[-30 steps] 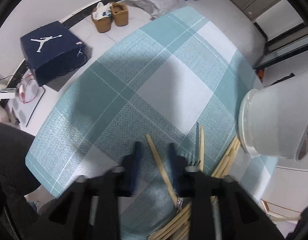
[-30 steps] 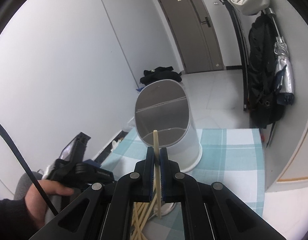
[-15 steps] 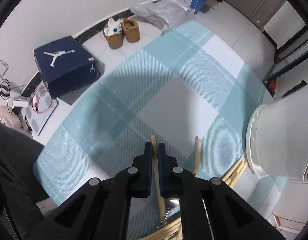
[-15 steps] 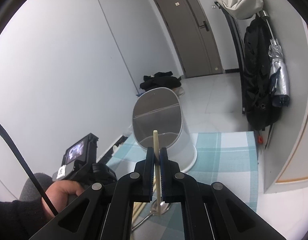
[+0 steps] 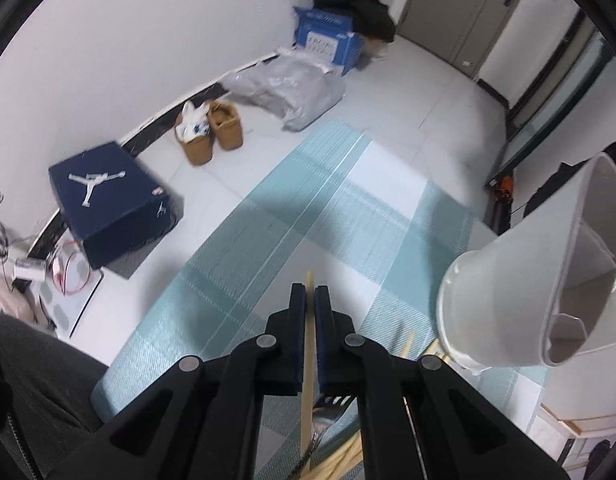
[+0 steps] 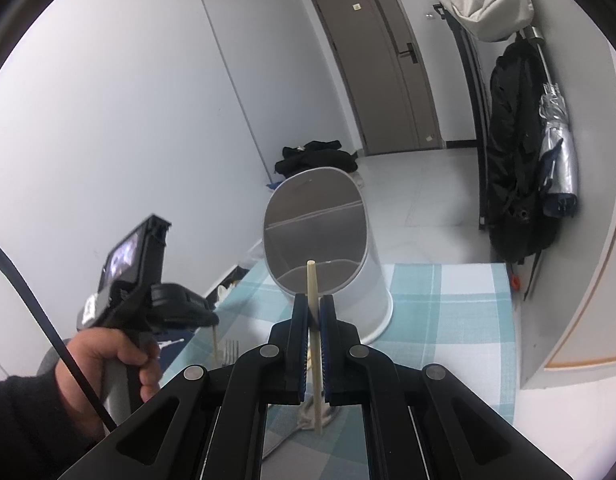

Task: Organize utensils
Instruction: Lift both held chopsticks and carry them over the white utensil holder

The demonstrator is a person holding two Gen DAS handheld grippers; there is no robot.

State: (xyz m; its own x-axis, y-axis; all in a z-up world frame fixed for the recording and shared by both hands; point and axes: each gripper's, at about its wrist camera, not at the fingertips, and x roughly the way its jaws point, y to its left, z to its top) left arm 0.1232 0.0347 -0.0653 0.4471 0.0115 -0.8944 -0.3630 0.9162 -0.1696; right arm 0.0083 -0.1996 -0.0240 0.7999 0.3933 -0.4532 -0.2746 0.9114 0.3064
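My left gripper (image 5: 310, 294) is shut on a wooden chopstick (image 5: 308, 360) and holds it above the checked tablecloth (image 5: 348, 216). More chopsticks (image 5: 344, 456) and a fork (image 5: 336, 402) lie below it. The white utensil holder (image 5: 524, 300) stands to its right, with an inner divider. My right gripper (image 6: 315, 304) is shut on another chopstick (image 6: 314, 320), held upright in front of the holder (image 6: 320, 248). The left gripper (image 6: 179, 312) also shows at the left of the right wrist view, a fork (image 6: 231, 350) under it.
The table edge drops to a tiled floor with a blue shoebox (image 5: 107, 204), slippers (image 5: 211, 132) and a grey bag (image 5: 291, 84). A grey cloth (image 6: 308, 412) lies on the table. A coat and umbrella (image 6: 524, 160) hang at the right wall.
My left gripper shut on a chopstick and lifted it off the table, tilting up. My right gripper rose a little with its chopstick, still facing the holder.
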